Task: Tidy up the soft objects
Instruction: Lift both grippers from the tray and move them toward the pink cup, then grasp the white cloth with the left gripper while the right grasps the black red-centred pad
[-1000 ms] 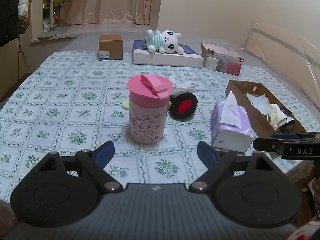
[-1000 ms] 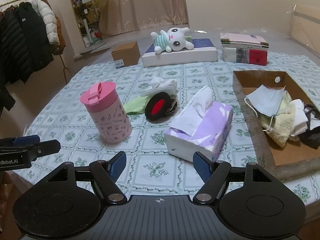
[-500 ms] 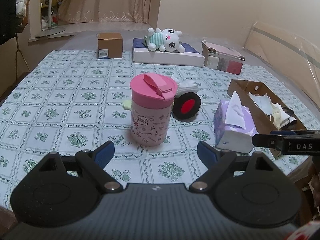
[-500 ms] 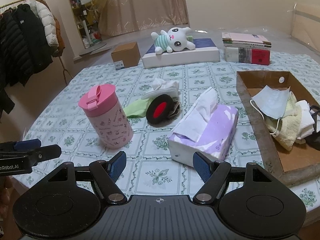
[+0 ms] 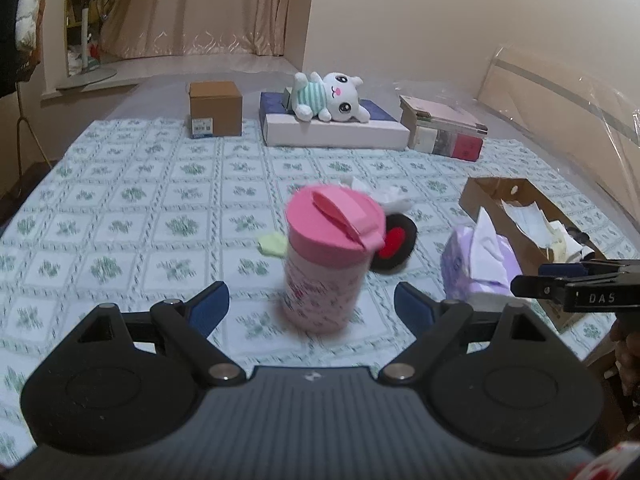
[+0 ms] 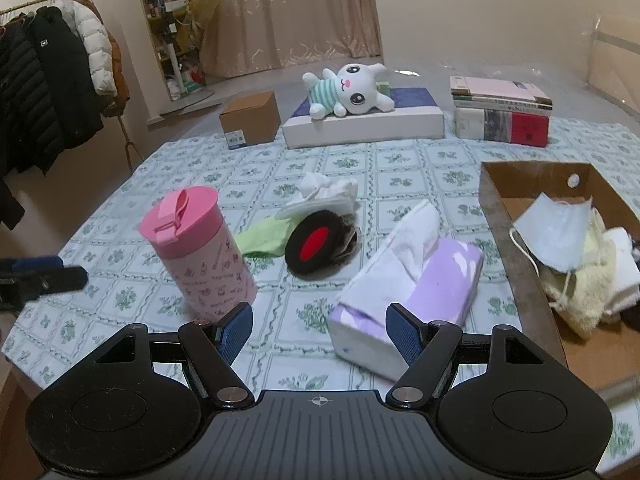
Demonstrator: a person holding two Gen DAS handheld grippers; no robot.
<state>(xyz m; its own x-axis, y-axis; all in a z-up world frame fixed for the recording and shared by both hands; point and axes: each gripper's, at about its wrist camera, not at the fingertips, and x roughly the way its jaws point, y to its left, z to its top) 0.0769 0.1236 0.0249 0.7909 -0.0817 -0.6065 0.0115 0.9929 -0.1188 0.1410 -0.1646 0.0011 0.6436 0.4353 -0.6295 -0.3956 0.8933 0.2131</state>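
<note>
So your left gripper (image 5: 311, 305) has its jaws wide apart with nothing between them, lined up on the pink cup (image 5: 329, 258) just ahead; that cup is hard, so my read is it's only in the way of the soft stuff behind it. Your right gripper (image 6: 319, 334) is also spread and empty, low over the bench (image 6: 192, 168), with the purple tissue pack (image 6: 408, 276) just beyond its right finger (image 6: 402, 334). Behind the cup and well short of either gripper is the loose pile: green cloth (image 6: 264, 236), black-and-red earmuff (image 6: 316, 244) lying partly on it, white crumpled cloth (image 6: 324, 194) at the back. These look like what's left to sort. Cardboard tray (image 6: 500, 216) on the right already holds a face mask (image 6: 556, 230), a cream towel (image 6: 576, 292) and other folded bits, so that's evidently the drop point. Plush rabbit (image 6: 348, 94) lies on the flat white box (image 6: 368, 128) at the far edge, well apart; can't tell if it counts. Wide-open jaws suit a bulky squashy grab.
</note>
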